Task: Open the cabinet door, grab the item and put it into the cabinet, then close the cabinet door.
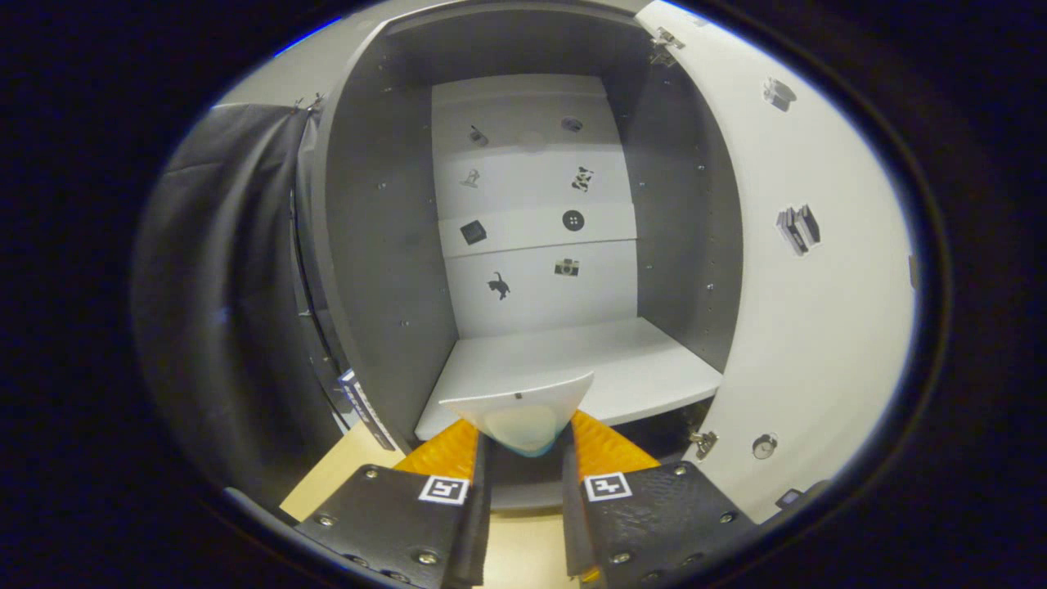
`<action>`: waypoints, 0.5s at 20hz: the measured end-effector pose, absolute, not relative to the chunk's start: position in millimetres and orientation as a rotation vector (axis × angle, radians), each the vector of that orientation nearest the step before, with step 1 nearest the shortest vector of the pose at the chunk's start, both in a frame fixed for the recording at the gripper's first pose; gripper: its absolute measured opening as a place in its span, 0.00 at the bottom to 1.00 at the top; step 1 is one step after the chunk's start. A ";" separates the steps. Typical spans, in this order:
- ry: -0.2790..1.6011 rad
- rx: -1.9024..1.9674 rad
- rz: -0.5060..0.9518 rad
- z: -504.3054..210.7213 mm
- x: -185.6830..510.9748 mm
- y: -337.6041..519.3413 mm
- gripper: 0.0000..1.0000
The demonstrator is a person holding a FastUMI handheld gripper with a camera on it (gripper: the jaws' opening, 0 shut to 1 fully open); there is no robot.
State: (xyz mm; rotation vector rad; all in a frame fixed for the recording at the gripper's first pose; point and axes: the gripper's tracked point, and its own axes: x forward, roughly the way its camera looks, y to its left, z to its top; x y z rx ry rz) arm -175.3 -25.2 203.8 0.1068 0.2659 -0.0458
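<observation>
The grey cabinet (384,245) stands open straight ahead, its white door (802,311) swung wide to the right. Inside, a white shelf (638,360) forms the floor of the compartment and the white back panel (532,204) carries small stickers. My gripper (523,438) is shut on a white, fan-shaped item with a pale bluish underside (523,405). Both fingers press on its lower part. The item is held just in front of the shelf's front edge, at the cabinet's opening.
A black cloth wall (221,311) hangs left of the cabinet. A light wooden surface (343,474) lies below the fingers, in front of the cabinet. Door hinges (667,41) show at the top and bottom right of the opening. Small stickers dot the door's inner face.
</observation>
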 end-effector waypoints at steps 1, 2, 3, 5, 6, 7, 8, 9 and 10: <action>0.259 0.112 -0.048 207.7 -173.0 -27.4 0.37; 0.256 0.111 -0.050 209.6 -168.2 -29.5 0.37; 0.252 0.116 -0.049 213.1 -161.9 -30.8 0.37; 0.244 0.125 -0.045 216.1 -140.3 -32.2 0.37; 0.241 0.123 -0.046 217.4 -133.8 -34.6 0.37; 0.237 0.122 -0.047 218.8 -128.4 -36.8 0.37; 0.238 0.123 -0.048 218.3 -122.9 -37.9 0.37; 0.245 0.120 -0.052 216.5 -118.3 -40.6 0.37; 0.260 0.115 -0.057 211.8 -112.6 -44.1 0.37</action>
